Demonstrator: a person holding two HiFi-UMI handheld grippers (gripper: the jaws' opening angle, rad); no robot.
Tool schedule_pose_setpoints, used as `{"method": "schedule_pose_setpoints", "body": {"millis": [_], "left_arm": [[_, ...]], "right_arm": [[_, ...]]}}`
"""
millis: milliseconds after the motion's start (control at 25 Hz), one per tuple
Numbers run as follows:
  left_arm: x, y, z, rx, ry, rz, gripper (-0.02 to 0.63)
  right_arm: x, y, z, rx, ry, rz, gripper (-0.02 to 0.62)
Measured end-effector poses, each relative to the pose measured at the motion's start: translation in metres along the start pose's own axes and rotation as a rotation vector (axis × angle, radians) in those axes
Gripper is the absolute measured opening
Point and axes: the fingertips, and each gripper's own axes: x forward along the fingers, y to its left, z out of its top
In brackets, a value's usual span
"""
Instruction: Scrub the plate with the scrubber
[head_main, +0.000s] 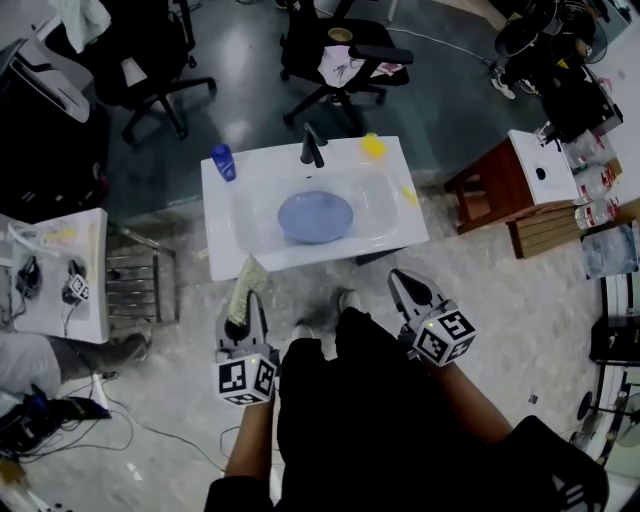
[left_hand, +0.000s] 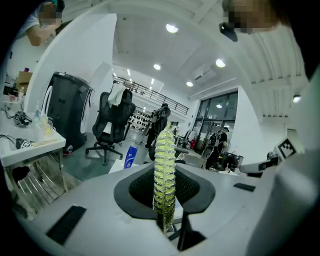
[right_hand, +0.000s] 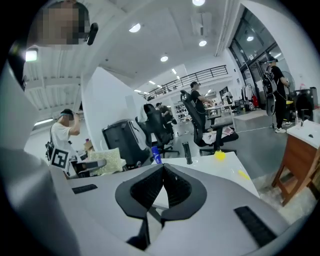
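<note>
Head view centre: blue plate (head_main: 315, 217) sits in the sink (head_main: 392, 222), scrubbing apparently not begun. Lower down, left gripper (head_main: 249, 300) clamps the scrubber (head_main: 244, 285); right gripper (head_main: 399, 279) is closed, empty.

Grey hand-held grippers (head_main: 251, 297) (head_main: 396, 277), marker cubes (head_main: 246, 380) (head_main: 445, 336); black clothing (head_main: 350, 410), white shoes (head_main: 347, 298)

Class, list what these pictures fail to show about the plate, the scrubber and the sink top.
- Plate: head view, too small to judge clean or dirty; both gripper views, hidden past the jaws.
- Scrubber: left gripper view, edge-on, broad faces unseen.
- Yellow item by the tap: head view, too small to identify.
</note>
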Motion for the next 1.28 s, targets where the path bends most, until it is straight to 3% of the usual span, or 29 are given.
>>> {"method": "schedule_pose_setpoints", "body": {"millis": [280, 560, 920, 1040, 1280], "left_arm": [[0.039, 0.011, -0.013, -0.056, 0.035, 0.061, 0.06], [0.086, 0.011, -0.017, -0.092, 0.059, 0.177, 0.06], [0.146, 0.005, -0.047, -0.115, 0.139, 0.269, 0.06], [0.157, 0.003, -0.058, -0.112, 0.179, 0.303, 0.06], [0.178, 0.002, -0.076, -0.143, 0.216, 0.343, 0.06]], "right_arm": [[0.07, -0.051, 0.021, 0.008, 0.019, 0.038, -0.005], [0.154, -0.114, 0.003, 0.0, 0.161, 0.109, -0.003], [0.239, -0.19, -0.081, 0.029, 0.418, 0.16, 0.001], [0.261, -0.207, -0.108, 0.032, 0.491, 0.187, 0.113], [0.303, -0.226, -0.16, 0.123, 0.646, 0.195, 0.132]]}}
